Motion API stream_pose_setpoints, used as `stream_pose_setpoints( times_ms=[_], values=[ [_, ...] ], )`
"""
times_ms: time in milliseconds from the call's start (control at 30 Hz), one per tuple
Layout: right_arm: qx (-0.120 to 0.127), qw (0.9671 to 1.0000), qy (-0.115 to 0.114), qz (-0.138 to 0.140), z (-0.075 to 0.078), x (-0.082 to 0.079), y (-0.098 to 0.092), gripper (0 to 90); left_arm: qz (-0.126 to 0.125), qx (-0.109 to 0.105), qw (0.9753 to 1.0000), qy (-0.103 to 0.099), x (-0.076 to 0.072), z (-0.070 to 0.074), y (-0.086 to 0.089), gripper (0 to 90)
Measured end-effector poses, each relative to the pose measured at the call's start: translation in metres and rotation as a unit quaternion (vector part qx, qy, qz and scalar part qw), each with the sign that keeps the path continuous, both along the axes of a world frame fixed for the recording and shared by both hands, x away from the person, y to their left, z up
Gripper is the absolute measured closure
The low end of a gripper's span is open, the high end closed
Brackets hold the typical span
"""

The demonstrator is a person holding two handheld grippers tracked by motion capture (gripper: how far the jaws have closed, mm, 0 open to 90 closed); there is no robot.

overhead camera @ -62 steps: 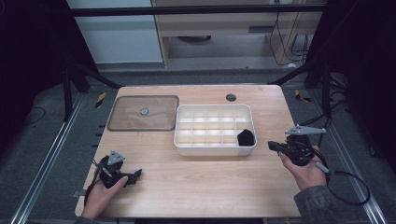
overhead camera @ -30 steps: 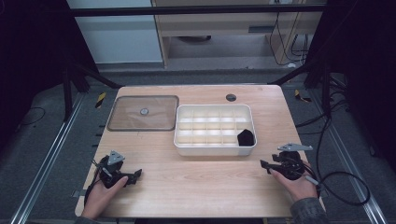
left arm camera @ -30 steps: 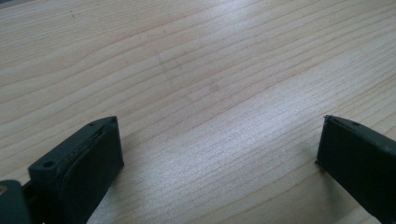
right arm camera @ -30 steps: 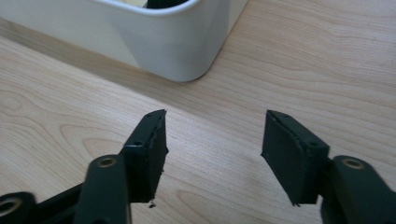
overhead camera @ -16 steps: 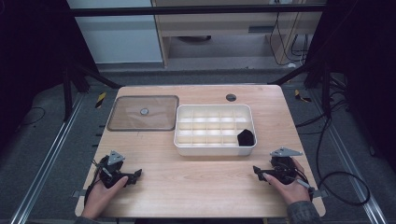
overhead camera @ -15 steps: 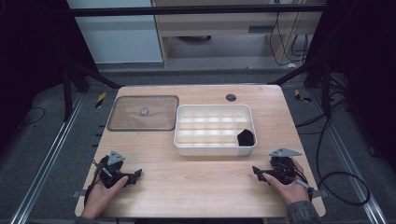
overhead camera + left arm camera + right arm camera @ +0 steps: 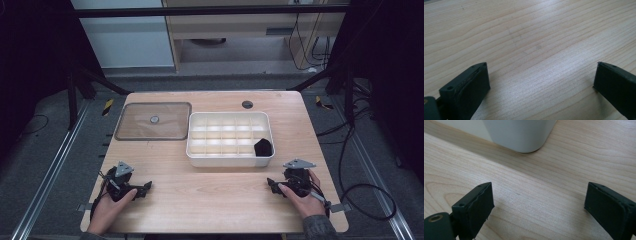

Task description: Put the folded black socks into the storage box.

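Two tongs rest low over the near part of the tabletop, one in each hand. The left tongs point(image 7: 145, 188), near the near-left corner, stand wide, with bare wood between the two black jaws in the left gripper view point(image 7: 541, 82). The right tongs point(image 7: 270, 184), near the near-right corner, also stand wide and hold nothing; in the right gripper view point(image 7: 539, 202) their jaws frame bare wood, with one rounded corner of the white plastic compartment tray point(image 7: 524, 135) just ahead.

On the pale wooden tabletop point(image 7: 210, 200) lie four things:
- one white plastic compartment tray point(image 7: 230, 159), at the centre, divided into a grid of cells;
- one small black angular object point(image 7: 263, 147), lying in the tray's near-right cell;
- one clear rectangular lid with a round knob point(image 7: 153, 120), flat on the wood, just to the left of the tray and apart from it;
- one dark round grommet point(image 7: 247, 104), set in the wood near the far edge, behind the tray.

Open room: a broad strip of bare wood runs between the two tongs along the near edge, in front of the tray. The right tongs sit near the tray's near-right corner without touching it; the left tongs are well apart from both tray and lid. A band of bare wood separates the tray from the right edge.
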State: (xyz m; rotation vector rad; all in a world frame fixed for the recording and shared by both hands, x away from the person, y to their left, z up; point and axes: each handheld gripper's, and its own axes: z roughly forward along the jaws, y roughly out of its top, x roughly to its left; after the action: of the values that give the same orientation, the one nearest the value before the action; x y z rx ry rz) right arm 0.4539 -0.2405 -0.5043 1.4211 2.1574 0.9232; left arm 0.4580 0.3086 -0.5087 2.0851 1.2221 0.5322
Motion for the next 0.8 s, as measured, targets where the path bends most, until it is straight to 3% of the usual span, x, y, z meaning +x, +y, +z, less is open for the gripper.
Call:
stream_pose_setpoints(
  times_ms=[567, 800],
  values=[
    [-0.012, 0.9998, -0.012, -0.012, -0.0060, 0.0018, 0.0032, 6.8, 0.000, 0.000, 1.0000, 0.000, 0.0000, 0.0000, 0.0000, 0.0],
    [-0.007, 0.9998, -0.020, -0.003, -0.0078, -0.0010, 0.0032, 6.2, 0.000, 0.000, 1.0000, 0.000, 0.0000, 0.0000, 0.0000, 0.0]
  ],
)
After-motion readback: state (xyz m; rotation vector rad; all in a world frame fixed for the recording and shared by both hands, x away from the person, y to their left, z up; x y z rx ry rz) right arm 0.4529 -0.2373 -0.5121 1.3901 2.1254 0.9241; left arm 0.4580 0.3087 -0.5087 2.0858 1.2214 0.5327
